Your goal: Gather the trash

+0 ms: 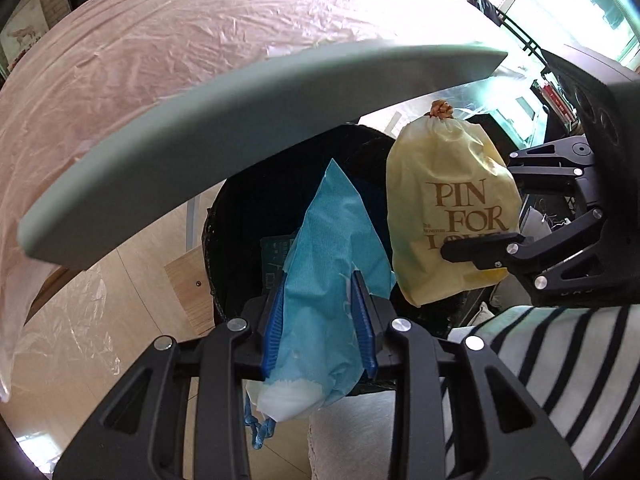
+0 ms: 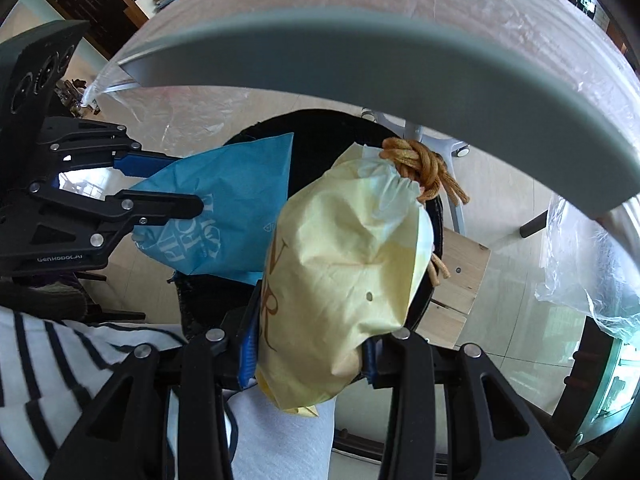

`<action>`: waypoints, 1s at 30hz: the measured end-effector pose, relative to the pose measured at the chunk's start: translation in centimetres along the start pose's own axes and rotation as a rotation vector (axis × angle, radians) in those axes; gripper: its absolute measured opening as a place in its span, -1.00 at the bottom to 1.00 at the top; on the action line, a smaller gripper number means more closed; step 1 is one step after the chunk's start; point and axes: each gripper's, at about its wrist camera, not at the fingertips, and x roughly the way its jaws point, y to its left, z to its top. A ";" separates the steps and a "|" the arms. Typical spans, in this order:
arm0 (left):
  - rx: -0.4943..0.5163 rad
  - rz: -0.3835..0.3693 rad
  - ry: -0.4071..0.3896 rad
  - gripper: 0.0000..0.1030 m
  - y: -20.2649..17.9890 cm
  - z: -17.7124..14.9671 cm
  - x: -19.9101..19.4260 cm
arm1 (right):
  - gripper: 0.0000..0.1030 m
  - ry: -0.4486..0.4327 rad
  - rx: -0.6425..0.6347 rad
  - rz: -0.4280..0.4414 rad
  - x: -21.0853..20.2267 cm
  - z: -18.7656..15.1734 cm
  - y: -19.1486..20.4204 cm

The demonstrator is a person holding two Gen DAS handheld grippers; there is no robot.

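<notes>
Grey table edge (image 1: 248, 120), plastic-covered, juts above a black bin (image 1: 256, 208). Left claw (image 1: 320, 320) pinches a blue bag (image 1: 324, 264), long axis running fwd past its tips over the bin; right claw (image 2: 312, 344) pinches a yellow bag (image 2: 348, 264), knotted end pointing away.

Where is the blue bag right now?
In both views, the blue bag is pinched in the left claw, hanging over the black bin, beside the yellow bag.

bin (image 1: 240, 216) interior mostly hidden by bags, yellow bag (image 1: 448, 200) lettering partly covered
</notes>
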 end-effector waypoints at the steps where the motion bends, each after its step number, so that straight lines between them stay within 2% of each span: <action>1: 0.003 0.003 0.004 -0.36 0.1 0.1 0.2 | -0.25 0.002 -0.003 -0.003 0.3 0.0 -0.1; 9: 0.007 0.019 0.011 -0.36 0.3 1.0 0.9 | -0.24 0.020 -0.036 -0.032 1.5 0.2 0.7; 11: 0.017 0.004 0.003 -0.33 -0.2 1.4 1.1 | -0.17 0.023 -0.036 -0.029 1.5 0.1 0.8; 12: 0.025 0.004 -0.002 -0.27 -0.5 1.4 1.0 | -0.06 0.017 -0.038 -0.029 1.4 0.1 0.9; 13: 0.036 0.022 -0.011 0.04 -0.8 1.5 1.0 | 0.20 0.012 -0.039 -0.030 1.3 -0.2 0.8; 15: 0.028 0.026 -0.033 0.47 -1.0 1.7 0.8 | 0.37 -0.004 -0.037 -0.035 0.8 -0.3 0.4; 22: -0.079 -0.077 -0.027 0.59 0.8 1.5 0.0 | 0.40 -0.001 -0.012 -0.023 -1.3 -0.6 -0.3; 25: -0.077 -0.112 -0.028 0.59 0.9 1.2 -1.8 | 0.42 -0.002 -0.014 -0.001 -3.6 -0.8 -0.4; 27: -0.055 -0.140 -0.055 0.60 0.9 1.2 -3.7 | 0.42 -0.018 -0.036 0.030 -5.7 -1.0 -0.2; 29: -0.044 -0.165 -0.122 0.69 0.9 1.4 -6.7 | 0.45 -0.078 -0.054 0.058 -8.8 -0.9 -0.6; 30: -0.045 -0.170 -0.155 0.78 1.1 1.8 -7.8 | 0.59 -0.106 -0.046 0.061 -9.9 -0.3 -0.8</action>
